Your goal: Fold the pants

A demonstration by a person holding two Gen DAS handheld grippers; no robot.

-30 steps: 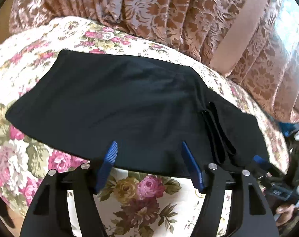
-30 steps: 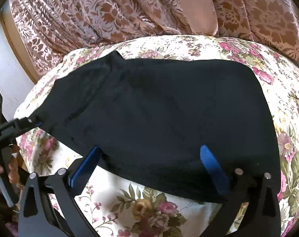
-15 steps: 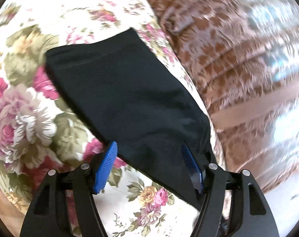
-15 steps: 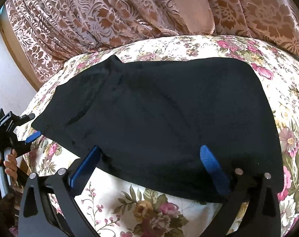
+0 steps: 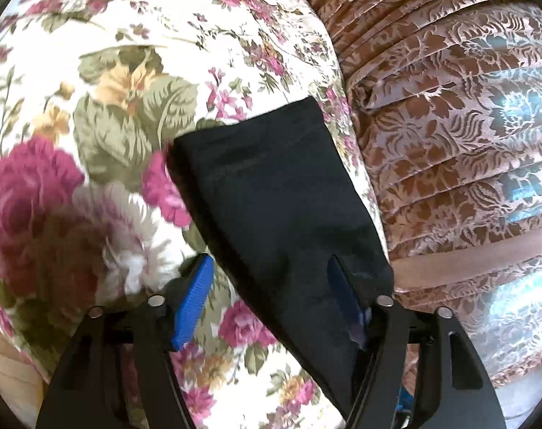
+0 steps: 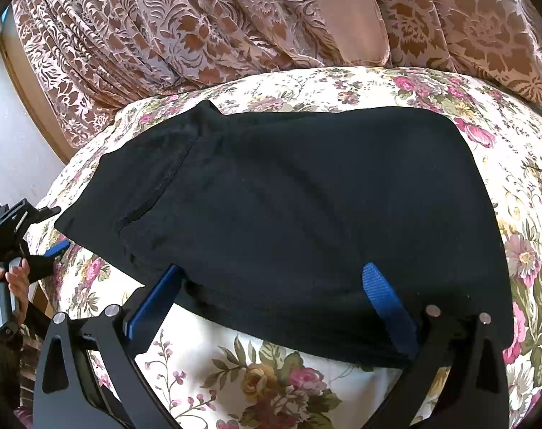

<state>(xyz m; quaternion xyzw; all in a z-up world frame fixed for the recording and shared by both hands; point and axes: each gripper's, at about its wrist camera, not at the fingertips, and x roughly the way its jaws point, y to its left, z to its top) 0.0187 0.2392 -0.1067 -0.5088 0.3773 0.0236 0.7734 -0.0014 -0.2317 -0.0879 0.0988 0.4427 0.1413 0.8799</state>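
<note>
We judge the black pants point(image 6: 289, 214) soft and limp; our left gripper point(image 5: 271, 289), jaws just narrowing around their left end, should pinch there; right gripper point(image 6: 274, 296) stands open, empty.

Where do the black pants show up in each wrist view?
Left wrist: black pants run from centre down to lower right, between the fingers.
Right wrist: they spread across the middle of the frame, above the fingers.
Shared landmark: the floral bedspread under them, brown patterned curtain behind.
</note>
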